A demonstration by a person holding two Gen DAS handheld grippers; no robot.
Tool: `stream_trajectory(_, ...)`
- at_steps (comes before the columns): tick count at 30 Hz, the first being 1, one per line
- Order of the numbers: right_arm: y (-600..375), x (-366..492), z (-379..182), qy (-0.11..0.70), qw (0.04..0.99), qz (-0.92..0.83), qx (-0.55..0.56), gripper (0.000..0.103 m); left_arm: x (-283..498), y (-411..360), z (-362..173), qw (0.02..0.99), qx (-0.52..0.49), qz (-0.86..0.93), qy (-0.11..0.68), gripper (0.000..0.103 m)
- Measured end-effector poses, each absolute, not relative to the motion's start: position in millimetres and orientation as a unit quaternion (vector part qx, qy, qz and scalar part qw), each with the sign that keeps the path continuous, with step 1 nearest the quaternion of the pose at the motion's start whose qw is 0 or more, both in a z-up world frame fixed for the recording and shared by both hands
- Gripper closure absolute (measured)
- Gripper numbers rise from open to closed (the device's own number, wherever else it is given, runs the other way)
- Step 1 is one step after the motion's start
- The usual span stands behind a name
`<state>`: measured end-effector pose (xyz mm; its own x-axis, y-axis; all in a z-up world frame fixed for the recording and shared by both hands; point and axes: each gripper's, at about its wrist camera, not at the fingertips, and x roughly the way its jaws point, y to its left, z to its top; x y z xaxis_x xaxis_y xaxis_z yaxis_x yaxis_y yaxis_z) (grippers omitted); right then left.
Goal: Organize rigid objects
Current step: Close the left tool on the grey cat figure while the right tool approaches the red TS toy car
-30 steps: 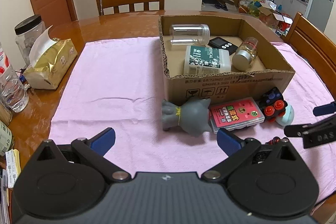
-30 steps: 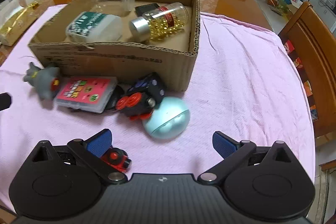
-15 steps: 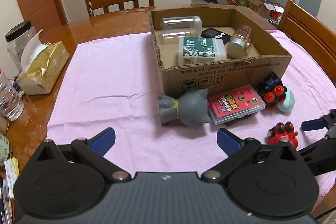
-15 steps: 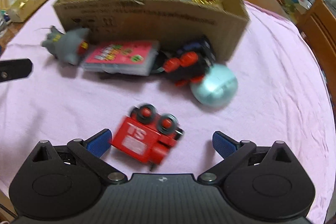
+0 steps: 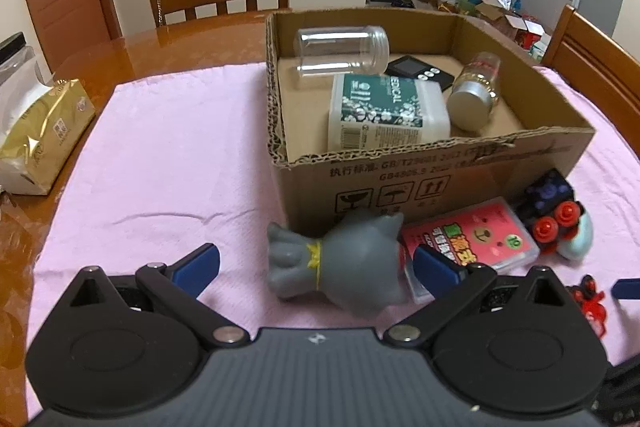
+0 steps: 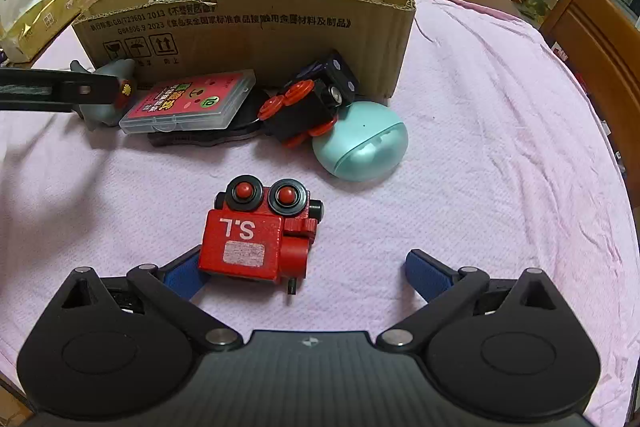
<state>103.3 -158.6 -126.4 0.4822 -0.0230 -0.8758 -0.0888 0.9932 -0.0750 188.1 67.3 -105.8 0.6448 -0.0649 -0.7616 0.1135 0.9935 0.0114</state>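
Matte black left gripper [image 5: 316, 267] and right gripper [image 6: 302, 273]: twin round housings, silver pivot screws, angled linkage arms ending in blue fingertips [image 6: 424, 273], small white emblem at 12 o'clock of grey centre plate.

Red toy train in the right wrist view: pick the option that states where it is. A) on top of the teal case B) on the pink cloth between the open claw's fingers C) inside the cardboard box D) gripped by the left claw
B: the red toy train lies on the pink cloth between the spread fingers of the right claw, outside the cardboard box.
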Motion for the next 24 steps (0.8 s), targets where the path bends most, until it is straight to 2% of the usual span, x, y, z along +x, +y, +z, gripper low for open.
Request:
stream_trajectory(10, -157.5, 101.7, -126.2, 0.508, 0.859, 0.02, -0.056, 0.0, 194.9, 59.6, -111.7, 0.903, 0.044, -0.036, 0.426, 0.002)
stream_trajectory(14, -157.7, 103.8, -126.7, 0.509, 0.859, 0.021, -0.056, 0.0, 195.1, 61.9, -110.4, 0.901, 0.033, -0.037, 0.43, 0.007)
stream_trajectory(21, -157.7, 103.7, -126.6, 0.509, 0.859, 0.021, -0.056, 0.0, 192.5, 65.4, -108.7, 0.898, -0.005, -0.055, 0.437, 0.031)
stream_trajectory(24, -157.8, 103.7, -126.5, 0.509, 0.859, 0.021, -0.056, 0.0, 190.8, 65.9, -108.7, 0.898, -0.004, -0.055, 0.436, 0.032)
